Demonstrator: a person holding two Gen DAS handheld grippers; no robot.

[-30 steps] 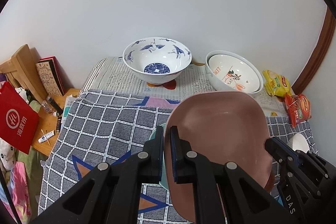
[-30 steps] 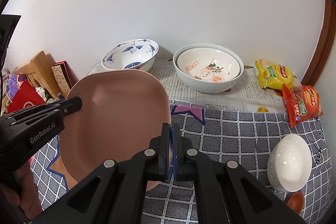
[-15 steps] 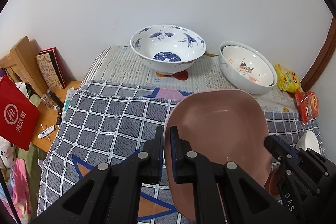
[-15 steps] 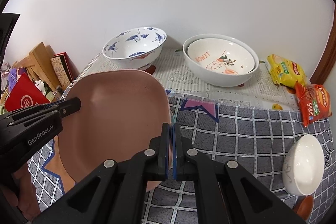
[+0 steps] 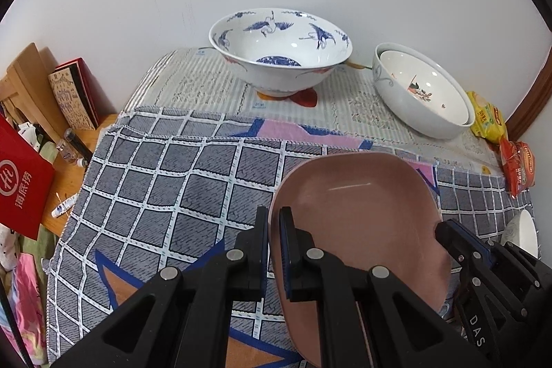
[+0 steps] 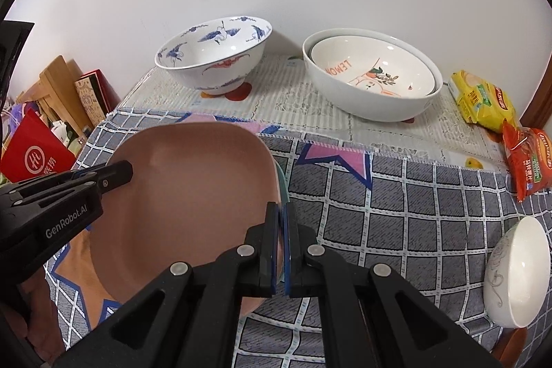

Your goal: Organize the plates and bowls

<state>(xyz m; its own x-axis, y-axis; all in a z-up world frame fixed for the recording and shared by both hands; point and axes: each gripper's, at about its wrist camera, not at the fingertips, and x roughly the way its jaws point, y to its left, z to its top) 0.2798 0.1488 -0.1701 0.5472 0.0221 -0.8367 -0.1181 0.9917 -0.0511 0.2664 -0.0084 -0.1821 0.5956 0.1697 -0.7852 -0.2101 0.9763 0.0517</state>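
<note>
Two grippers carrying one pink plate
Left gripper and right gripper pinch opposite rims; keep it level.

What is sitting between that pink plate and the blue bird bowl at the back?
Nothing stands there: only checked cloth, then newspaper, between the pink plate and the blue bird bowl, clearest in the left wrist view.

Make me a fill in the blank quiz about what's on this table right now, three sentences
Both hand-held grippers, left and right, are clamped on the rim of the ____ plate.
The blue-and-white bowl is decorated with painted ____.
The word printed inside the nested white bowls is ____.

Missing words: pink; birds; LEMON
</note>
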